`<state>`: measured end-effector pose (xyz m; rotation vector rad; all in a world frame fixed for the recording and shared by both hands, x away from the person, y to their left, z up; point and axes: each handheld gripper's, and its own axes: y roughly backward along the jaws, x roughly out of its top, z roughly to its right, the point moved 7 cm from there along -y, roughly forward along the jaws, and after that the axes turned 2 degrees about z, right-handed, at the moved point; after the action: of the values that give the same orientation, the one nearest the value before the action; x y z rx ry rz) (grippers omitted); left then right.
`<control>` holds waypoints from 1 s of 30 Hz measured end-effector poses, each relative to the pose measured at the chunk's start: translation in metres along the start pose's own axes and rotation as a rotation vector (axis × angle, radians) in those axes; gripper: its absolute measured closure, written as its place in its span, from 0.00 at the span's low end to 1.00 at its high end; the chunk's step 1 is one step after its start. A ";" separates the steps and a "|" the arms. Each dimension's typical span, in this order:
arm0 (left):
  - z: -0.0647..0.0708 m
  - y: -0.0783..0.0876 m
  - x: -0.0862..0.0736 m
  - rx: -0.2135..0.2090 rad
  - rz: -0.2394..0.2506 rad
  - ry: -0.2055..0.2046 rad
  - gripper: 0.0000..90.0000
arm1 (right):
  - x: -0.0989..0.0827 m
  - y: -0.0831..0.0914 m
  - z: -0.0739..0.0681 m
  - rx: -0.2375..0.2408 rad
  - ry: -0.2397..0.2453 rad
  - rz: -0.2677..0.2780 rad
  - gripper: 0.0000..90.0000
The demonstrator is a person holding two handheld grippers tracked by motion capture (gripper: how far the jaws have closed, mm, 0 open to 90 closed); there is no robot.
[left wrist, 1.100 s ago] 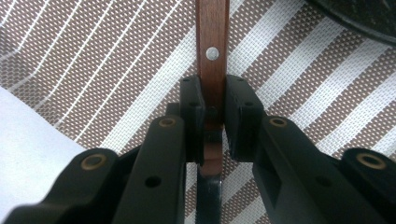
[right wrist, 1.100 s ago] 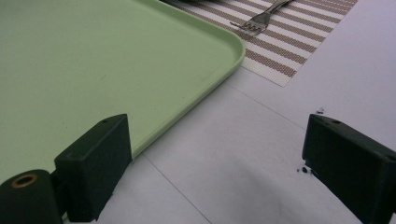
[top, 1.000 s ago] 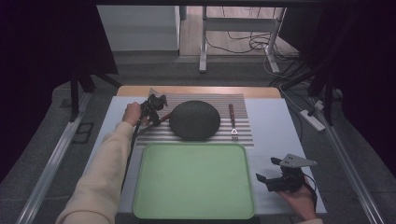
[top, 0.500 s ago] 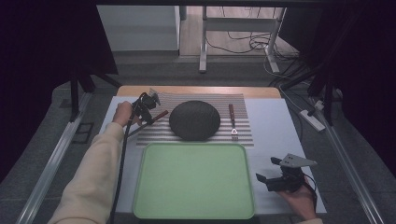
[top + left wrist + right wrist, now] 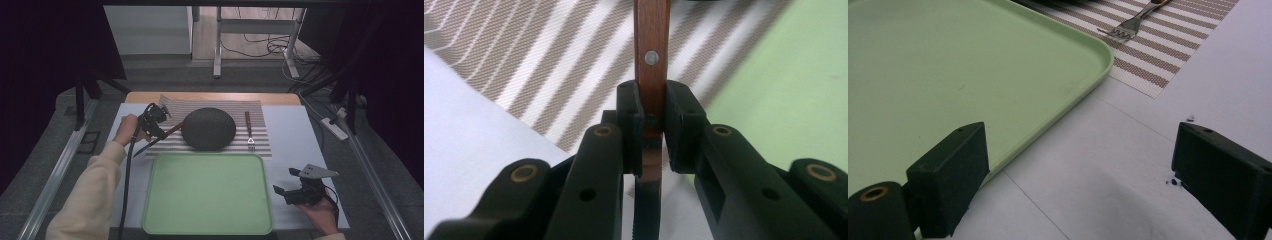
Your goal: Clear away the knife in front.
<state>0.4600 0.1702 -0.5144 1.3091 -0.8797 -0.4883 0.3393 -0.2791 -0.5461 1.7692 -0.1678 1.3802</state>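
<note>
Knife (image 5: 652, 65) sits clamped in the left gripper (image 5: 151, 121), at nine o'clock of the bowl (image 5: 208, 128); right gripper (image 5: 296, 191) gapes empty.

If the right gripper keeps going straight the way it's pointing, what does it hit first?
Probably the green tray: the open right gripper points at its near right edge, with bare white table cover between its jaws. How low it rides is unclear.

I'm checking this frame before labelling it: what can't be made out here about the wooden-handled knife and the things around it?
- Wooden-handled knife: in the left gripper view, the left gripper hides the blade.
- Wooden-handled fork: handle cut off by the right gripper view's top edge.
- Dark round plate: too dim in the high view to tell its material.
</note>
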 end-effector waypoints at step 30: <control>0.109 -0.002 -0.007 -0.108 0.057 -0.107 0.86 | 0.006 -0.010 -0.001 0.024 0.009 0.000 0.09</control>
<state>0.3707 0.1067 -0.5170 1.1647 -0.9636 -0.5574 0.3467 -0.2698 -0.5462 1.7826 -0.1466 1.3958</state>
